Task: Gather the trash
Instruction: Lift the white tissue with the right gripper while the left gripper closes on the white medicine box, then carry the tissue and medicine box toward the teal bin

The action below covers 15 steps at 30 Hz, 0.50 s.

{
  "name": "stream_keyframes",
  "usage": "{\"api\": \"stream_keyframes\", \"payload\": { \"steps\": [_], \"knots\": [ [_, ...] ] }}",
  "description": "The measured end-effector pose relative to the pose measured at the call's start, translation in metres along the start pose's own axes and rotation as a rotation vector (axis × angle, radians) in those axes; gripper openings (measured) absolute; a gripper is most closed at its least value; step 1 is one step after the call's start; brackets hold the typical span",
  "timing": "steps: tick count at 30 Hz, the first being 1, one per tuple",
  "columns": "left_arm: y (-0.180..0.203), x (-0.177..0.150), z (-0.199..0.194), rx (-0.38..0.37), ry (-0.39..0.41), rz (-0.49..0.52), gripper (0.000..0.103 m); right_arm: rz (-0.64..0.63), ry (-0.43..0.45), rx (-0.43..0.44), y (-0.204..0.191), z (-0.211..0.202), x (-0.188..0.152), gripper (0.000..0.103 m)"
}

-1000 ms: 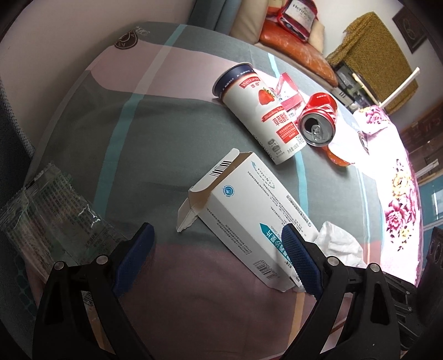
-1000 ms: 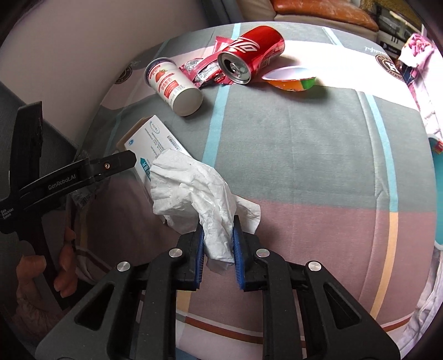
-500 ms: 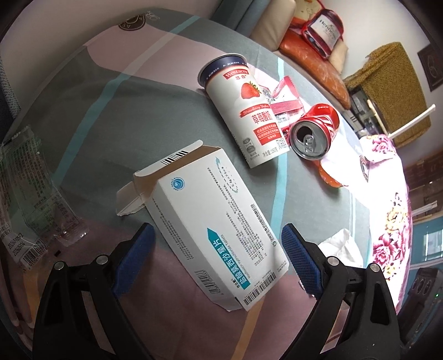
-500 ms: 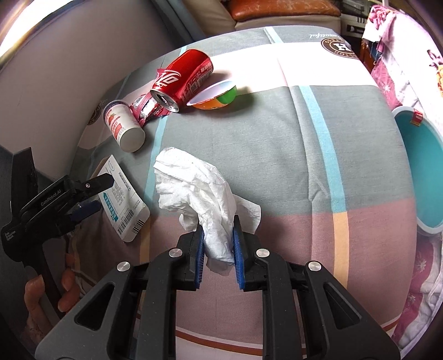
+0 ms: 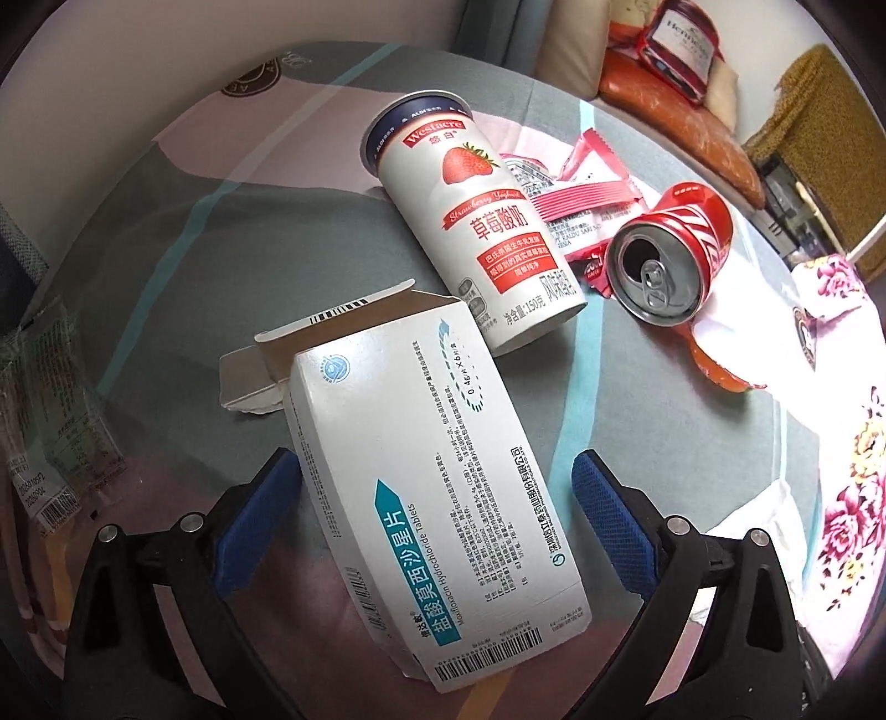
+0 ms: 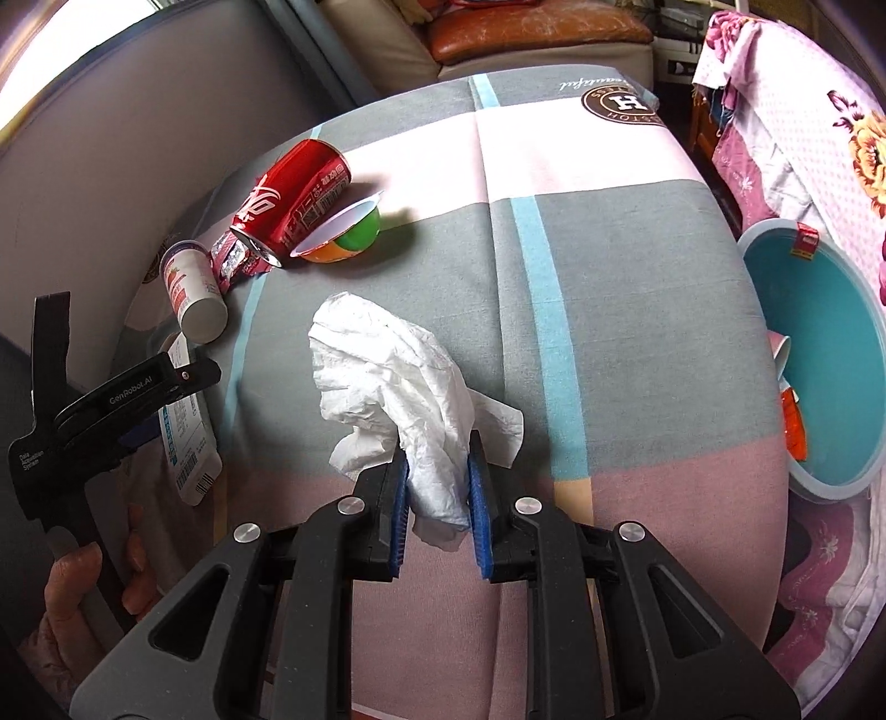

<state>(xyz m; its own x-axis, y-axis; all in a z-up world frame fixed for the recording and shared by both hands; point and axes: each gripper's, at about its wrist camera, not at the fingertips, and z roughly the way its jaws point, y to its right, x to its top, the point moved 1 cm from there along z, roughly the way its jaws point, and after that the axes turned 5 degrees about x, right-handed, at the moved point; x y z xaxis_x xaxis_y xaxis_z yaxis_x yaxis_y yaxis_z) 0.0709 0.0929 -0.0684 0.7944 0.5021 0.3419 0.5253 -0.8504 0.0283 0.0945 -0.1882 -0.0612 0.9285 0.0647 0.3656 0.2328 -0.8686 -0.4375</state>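
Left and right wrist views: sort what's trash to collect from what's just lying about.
Trash to collect:
tissue, in the right claw
medicine box, between the open left claw
yogurt can
soda can
red wrapper
jelly cup
clear wrapper

Lying about:
teal basin
floral cloth
cushion

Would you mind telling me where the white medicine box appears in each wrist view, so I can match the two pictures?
Left wrist: the medicine box fills the lower centre, between the open left gripper's fingers.
Right wrist: the same box is a sliver at the left edge, partly hidden behind the left gripper.
Shared landmark: the red cola can, lying on its side.
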Motion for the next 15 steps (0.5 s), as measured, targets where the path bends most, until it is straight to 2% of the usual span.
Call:
{"api": "stream_keyframes", "payload": {
  "steps": [5,10,13,15],
  "knots": [
    [0.0,-0.009,-0.003,-0.016,0.025,0.078,0.094,0.03,0.005,0.015,0.012,-0.001,0.0,0.019],
    [-0.013,-0.015,-0.012,-0.092,0.013,0.085,0.075,0.046,0.011,0.026,0.016,-0.003,-0.003,0.019],
    [-0.009,-0.024,-0.019,-0.144,0.013,0.131,0.069,0.049,0.011,0.03,0.015,-0.004,-0.005,0.019],
    [0.011,-0.029,-0.024,-0.163,0.027,0.192,0.068,0.05,0.013,0.03,0.014,-0.006,-0.007,0.019]
  ]
}}
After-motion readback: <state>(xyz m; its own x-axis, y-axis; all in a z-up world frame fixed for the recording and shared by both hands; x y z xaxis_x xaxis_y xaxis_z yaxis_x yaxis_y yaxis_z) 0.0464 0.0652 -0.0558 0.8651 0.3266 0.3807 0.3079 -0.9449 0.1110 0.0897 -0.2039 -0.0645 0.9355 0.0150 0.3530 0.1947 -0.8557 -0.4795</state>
